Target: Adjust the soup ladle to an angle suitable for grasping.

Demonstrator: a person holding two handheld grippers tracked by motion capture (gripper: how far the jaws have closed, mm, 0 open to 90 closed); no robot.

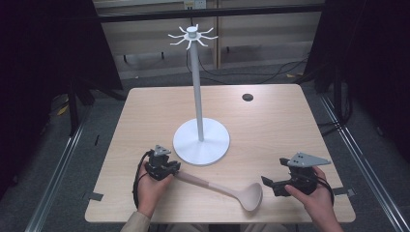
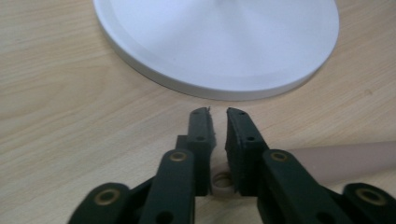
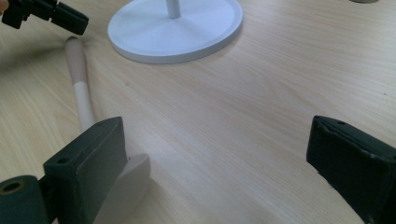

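Pale wood grain covered the worktop (image 1: 270, 125), a rounded-corner slab standing on grey floor with dark curtains at either side. Nearest the person lay a ladle (image 1: 227, 189), matte beige, its long axis running across the front of the worktop from upper left to lower right in the high view. Its round bowl (image 1: 250, 195) pointed toward the person's right, its handle end toward the left; the handle was darker tan at the tip and paler toward the bowl.

The left hand-held gripper (image 1: 167, 168), held in the left hand (image 1: 151, 186), was at the handle end. In the left gripper view its black jaws stood nearly together with a narrow slit between them, straddling the ringed tip of the handle (image 2: 222, 181); whether they pressed on it could not be told. The right hand-held gripper (image 1: 275, 186), in the right hand (image 1: 314, 195), sat just beside the bowl with its jaws spread wide, released; in the right gripper view the left jaw was against the bowl's rim.

Beyond the ladle stood a white rack (image 1: 198, 96): a smooth, flat, round base (image 1: 200, 142), a slim upright pole, and curved hooks radiating from the top. Farther back, a small dark disc (image 1: 247, 97) was set in the worktop.
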